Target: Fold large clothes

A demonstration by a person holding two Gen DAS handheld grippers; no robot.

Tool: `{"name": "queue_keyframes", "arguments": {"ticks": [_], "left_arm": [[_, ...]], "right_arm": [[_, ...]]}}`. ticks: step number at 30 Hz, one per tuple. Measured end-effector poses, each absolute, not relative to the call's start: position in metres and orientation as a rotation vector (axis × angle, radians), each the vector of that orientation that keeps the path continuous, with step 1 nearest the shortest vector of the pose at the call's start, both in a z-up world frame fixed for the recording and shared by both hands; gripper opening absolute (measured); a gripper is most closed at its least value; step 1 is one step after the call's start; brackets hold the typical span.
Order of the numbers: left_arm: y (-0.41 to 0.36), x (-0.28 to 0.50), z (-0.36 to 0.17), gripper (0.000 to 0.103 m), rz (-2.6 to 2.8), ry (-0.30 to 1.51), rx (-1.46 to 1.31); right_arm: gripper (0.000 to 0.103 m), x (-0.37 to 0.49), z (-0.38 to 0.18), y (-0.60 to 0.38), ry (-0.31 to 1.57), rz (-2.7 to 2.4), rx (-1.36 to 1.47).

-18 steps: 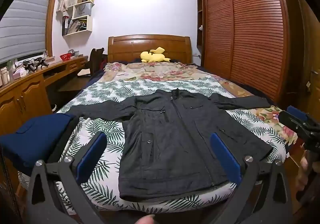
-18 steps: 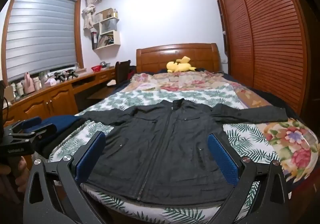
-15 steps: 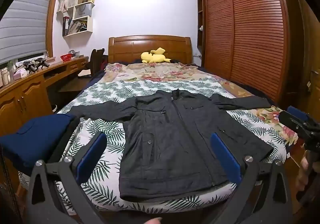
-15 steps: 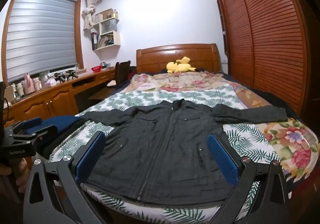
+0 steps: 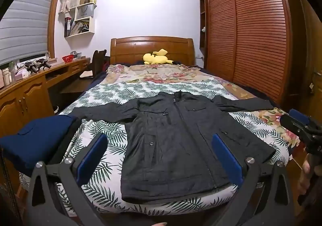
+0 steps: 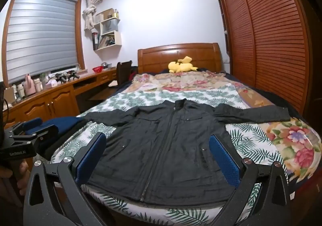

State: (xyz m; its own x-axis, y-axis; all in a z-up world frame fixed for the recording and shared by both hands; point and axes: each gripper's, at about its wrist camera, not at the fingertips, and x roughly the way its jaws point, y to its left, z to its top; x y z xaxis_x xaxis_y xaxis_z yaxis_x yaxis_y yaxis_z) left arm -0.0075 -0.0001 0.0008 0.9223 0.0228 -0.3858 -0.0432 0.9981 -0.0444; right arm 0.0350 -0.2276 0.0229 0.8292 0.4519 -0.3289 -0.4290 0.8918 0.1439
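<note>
Left wrist view: the bed (image 5: pixel 112 93) fills the middle of the room, its leaf-print cover (image 5: pixel 100 131) spread over the near half. The black jacket (image 5: pixel 177 139) lies flat on that cover, front up, zipped, collar toward the headboard (image 5: pixel 151 48), both sleeves stretched out sideways and the hem at the near edge of the bed. A folded navy garment (image 5: pixel 34 141) sits at the near left corner of the bed, just beside the jacket's left-hand sleeve. A yellow plush toy (image 5: pixel 156 58) rests at the headboard.

My left gripper (image 5: pixel 159 157) hovers before the hem with its jaws spread wide and nothing between them. In the right wrist view, my right gripper (image 6: pixel 157 157) hovers the same way, jaws fully apart, clear of the jacket (image 6: pixel 171 145). My left hand (image 6: pixel 20 173) shows at that view's left edge, on the handle.
</note>
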Motion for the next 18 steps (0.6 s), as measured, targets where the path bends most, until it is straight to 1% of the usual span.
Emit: {"name": "queue_keyframes", "arguments": {"ticks": [18], "left_arm": [[-0.002,-0.007,-0.004,0.103,0.037,0.402,-0.05]], "right_arm": [[0.103,0.03,0.019,-0.217,0.371,0.47,0.07]]}}
